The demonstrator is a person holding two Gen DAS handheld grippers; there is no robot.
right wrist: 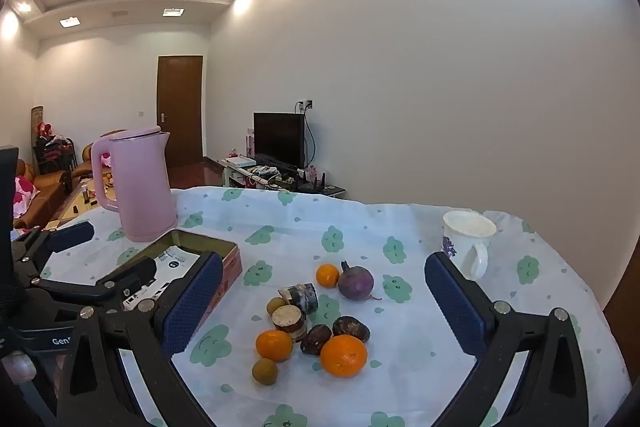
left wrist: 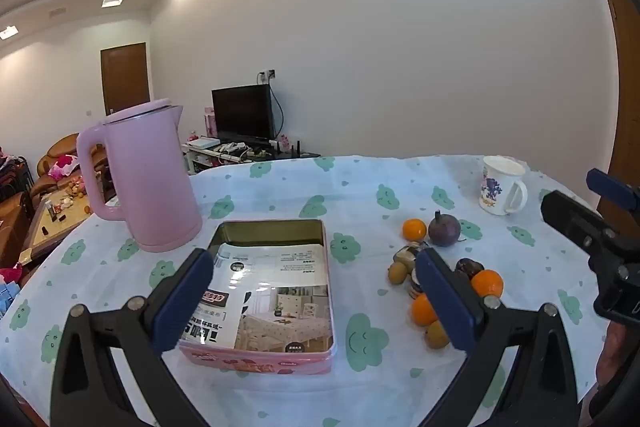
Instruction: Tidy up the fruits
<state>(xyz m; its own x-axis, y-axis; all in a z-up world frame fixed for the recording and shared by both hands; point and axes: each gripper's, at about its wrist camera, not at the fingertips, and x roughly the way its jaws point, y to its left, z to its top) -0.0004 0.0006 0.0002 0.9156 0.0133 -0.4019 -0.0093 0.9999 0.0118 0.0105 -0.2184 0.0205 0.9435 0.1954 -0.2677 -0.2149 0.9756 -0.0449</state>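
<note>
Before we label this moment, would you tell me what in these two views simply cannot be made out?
- Left wrist view: the left gripper's right finger covers part of the fruit pile, so the fruits cannot be counted there.
- Right wrist view: the left gripper and the right gripper's left finger hide much of the pink tin.
- Both views: the paper insert masks the tin's floor; its print is too small to read.
- The mug's inside is not visible.

3 oranges [right wrist: 343, 355] [right wrist: 274, 345] [right wrist: 327, 275], 2 small brown fruits [right wrist: 264, 371] [right wrist: 275, 305], 2 dark chestnuts [right wrist: 351, 327] [right wrist: 315, 339], 2 cut cane pieces [right wrist: 289, 319] [right wrist: 301, 295], 1 purple root [right wrist: 355, 283], 1 tin [right wrist: 224, 251], 1 kettle [right wrist: 140, 183], 1 mug [right wrist: 468, 239].
</note>
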